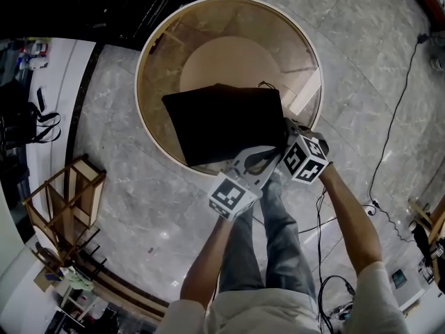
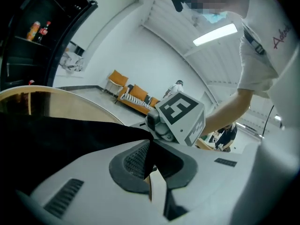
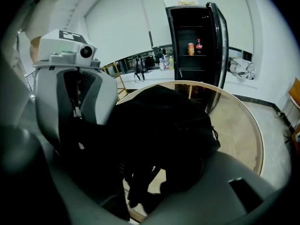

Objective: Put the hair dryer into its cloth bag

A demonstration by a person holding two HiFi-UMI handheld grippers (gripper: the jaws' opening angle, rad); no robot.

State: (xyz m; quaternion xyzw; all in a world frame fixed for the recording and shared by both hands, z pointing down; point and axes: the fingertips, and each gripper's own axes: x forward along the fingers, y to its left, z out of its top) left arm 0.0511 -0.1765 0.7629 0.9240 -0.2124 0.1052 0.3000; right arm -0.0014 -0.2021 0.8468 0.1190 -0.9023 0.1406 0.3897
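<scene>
Left gripper (image 2: 151, 163) fingers pinched on near-right corner of cloth bag (image 1: 222, 120), right gripper (image 3: 140, 172) fingers clamped on its bulk just right; bag spreads far-left over tabletop (image 1: 149, 47), hair dryer unseen

left gripper (image 2: 151, 161): jaws pinched on black cloth bag (image 2: 65, 139) | round table (image 2: 61, 108) behind bag | right gripper (image 2: 159, 128) just beyond

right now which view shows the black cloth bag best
Head view: the whole cloth bag shows flat over the round table. The left gripper view catches only a pinched edge; the right gripper view a dark close-up bulk.
</scene>
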